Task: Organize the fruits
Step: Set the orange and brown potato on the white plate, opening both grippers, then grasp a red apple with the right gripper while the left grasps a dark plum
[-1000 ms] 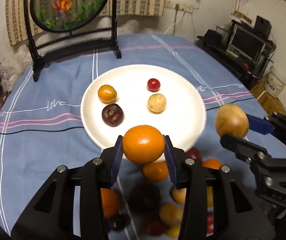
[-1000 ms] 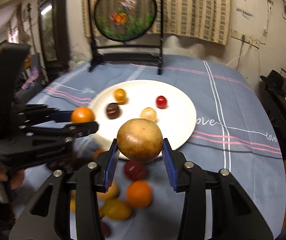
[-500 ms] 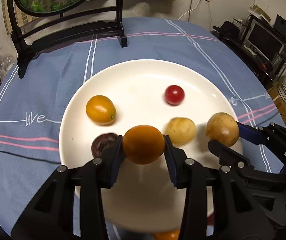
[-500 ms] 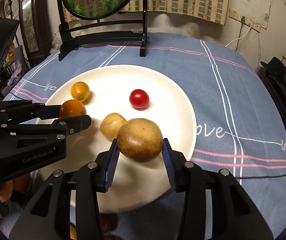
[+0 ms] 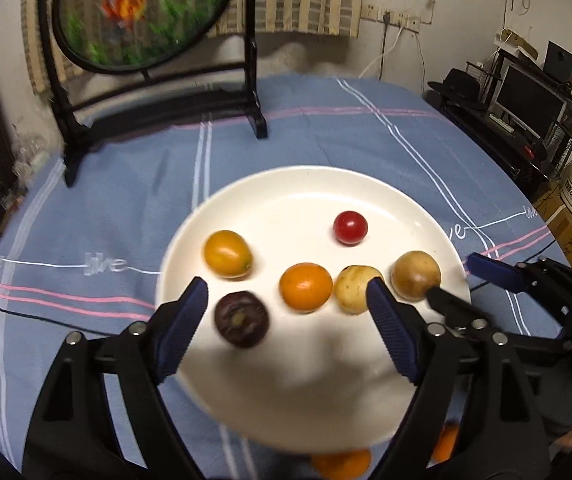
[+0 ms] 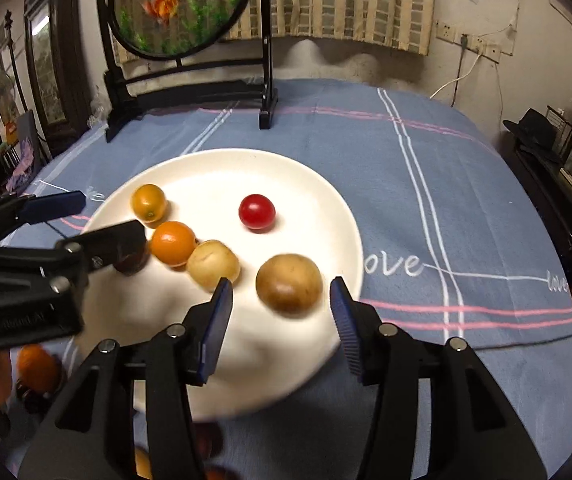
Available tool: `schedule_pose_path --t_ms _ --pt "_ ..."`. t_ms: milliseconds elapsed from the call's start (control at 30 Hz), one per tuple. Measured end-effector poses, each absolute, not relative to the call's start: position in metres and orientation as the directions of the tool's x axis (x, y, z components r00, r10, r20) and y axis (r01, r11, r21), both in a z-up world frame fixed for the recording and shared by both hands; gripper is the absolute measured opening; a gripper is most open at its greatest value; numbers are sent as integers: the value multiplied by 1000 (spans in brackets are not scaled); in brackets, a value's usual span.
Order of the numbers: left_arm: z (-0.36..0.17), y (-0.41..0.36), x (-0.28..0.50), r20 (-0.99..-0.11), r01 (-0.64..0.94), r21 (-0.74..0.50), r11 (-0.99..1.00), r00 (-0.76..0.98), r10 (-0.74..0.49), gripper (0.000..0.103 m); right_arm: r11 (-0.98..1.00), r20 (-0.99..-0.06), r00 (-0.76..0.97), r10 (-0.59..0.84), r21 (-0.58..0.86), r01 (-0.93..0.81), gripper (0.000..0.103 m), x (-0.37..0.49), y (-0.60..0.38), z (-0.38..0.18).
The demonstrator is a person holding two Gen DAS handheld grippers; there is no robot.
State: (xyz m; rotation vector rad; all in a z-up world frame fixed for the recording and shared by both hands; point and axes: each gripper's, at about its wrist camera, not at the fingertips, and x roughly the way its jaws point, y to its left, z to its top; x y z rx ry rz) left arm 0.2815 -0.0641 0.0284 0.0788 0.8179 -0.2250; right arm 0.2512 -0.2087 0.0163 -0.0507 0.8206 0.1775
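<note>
Both claws stand wide apart and hold nothing; the left gripper (image 5: 286, 312) brackets an orange (image 5: 305, 287) and a dark purple fruit (image 5: 241, 319) lying on the white plate (image 5: 298, 184), touching neither; the right gripper (image 6: 282, 312) gapes around a brown fruit (image 6: 289, 284) near the plate's rim; the blue tablecloth (image 6: 426, 184) reads "love" in white, and the left gripper's body shows blurred lettering I cannot make out.
</note>
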Motion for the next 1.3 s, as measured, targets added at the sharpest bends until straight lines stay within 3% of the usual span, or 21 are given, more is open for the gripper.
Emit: schedule_pose_path --t_ms 33,67,167,233,600,733,933,1300 --pt "33 -59 272 -719 223 -8 975 677 -160 90 984 -719 682 133 14 -177 52 241 -210 21" --pt "37 -55 264 -709 217 -6 976 687 -157 92 985 -701 705 111 -18 -173 66 227 -211 27" --pt "43 -36 235 -689 200 -32 979 705 -166 96 981 -638 766 77 -87 -171 93 186 -213 40" --pt "42 -26 218 -693 194 -43 980 700 -169 98 979 -625 776 86 -90 -182 99 165 -216 43" --pt "27 16 141 -714 162 -66 985 681 -160 100 978 -702 703 118 -42 -205 100 89 -213 24" --pt "16 23 122 -734 143 -71 987 663 -148 100 980 -712 682 164 42 -192 100 70 -216 19" --pt "1 29 92 -755 158 -37 987 642 -132 100 990 -692 712 119 31 -135 102 49 -216 14" --pt "-10 37 79 -772 168 -63 984 616 -154 99 946 -751 618 231 26 -322 102 37 -165 -6"
